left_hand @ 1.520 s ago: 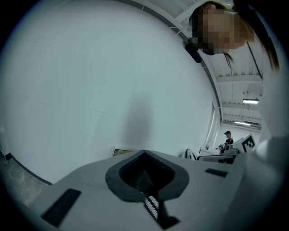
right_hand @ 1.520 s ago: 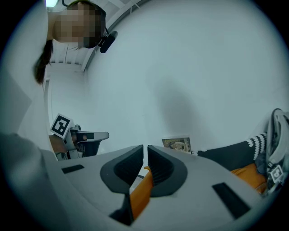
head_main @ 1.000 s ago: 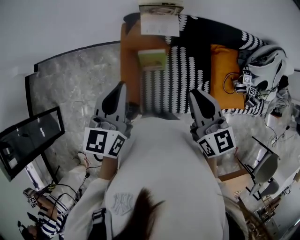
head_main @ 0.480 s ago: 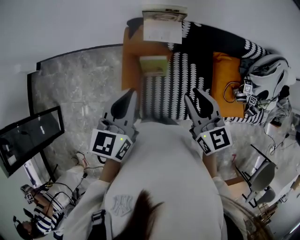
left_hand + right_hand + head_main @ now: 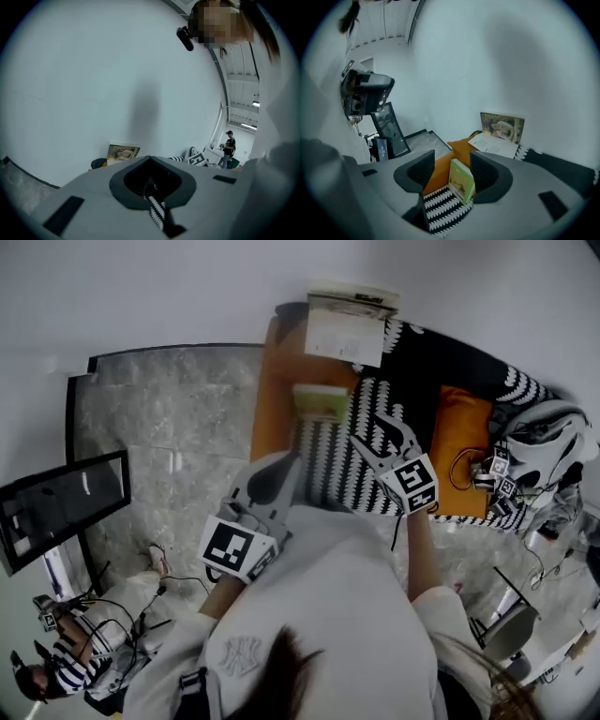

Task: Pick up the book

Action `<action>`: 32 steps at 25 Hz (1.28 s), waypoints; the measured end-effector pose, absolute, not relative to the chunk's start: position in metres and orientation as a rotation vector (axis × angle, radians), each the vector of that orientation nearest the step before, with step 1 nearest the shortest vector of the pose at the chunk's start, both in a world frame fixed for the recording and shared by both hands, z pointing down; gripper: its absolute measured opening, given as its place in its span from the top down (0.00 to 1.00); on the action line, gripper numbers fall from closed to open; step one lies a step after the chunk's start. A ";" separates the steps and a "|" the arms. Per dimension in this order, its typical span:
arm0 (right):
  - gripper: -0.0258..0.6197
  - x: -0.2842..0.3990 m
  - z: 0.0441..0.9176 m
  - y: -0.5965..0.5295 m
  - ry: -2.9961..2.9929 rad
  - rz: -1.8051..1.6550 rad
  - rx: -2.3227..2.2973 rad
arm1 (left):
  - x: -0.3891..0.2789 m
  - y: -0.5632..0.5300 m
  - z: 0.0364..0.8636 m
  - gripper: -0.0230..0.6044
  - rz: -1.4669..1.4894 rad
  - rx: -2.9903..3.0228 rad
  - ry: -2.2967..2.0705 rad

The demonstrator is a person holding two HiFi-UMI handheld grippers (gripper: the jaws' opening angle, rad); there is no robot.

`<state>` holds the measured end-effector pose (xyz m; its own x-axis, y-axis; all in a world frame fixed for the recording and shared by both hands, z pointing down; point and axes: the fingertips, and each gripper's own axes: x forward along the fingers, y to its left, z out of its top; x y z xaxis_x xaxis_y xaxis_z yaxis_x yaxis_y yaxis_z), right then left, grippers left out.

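I am on the approach, my right gripper [image 5: 368,430] with jaws just opened wide and empty, aimed at the green book [image 5: 321,401] standing on the striped cover [image 5: 328,456] (left gripper [image 5: 284,461] closed, nearer me), so next I reach farther, straddle it and squeeze.

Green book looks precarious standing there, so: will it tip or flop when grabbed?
Likely tippy: the green book stands on edge on a soft striped blanket. Probably stiff and light, since it looks thin and flat-covered.
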<state>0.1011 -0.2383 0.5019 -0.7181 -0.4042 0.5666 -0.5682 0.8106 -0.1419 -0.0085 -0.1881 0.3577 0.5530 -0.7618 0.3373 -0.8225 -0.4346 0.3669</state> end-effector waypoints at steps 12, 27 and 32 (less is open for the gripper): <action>0.53 0.075 0.637 -0.315 -2.334 0.454 0.325 | -0.024 -0.244 0.388 0.95 0.282 2.183 -1.369; 0.53 0.042 0.752 -0.320 -2.236 0.450 -0.034 | -0.018 -0.267 0.426 0.95 0.397 2.093 -1.251; 0.66 0.037 0.773 -0.312 -2.207 0.456 -0.067 | -0.024 -0.272 0.432 0.95 0.386 2.055 -1.263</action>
<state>0.0374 -0.3119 0.7729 -0.6301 0.2046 0.7490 -0.1094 0.9317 -0.3465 -0.0243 -0.2722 0.4323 0.4839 -0.6665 0.5671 -0.8696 -0.2937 0.3969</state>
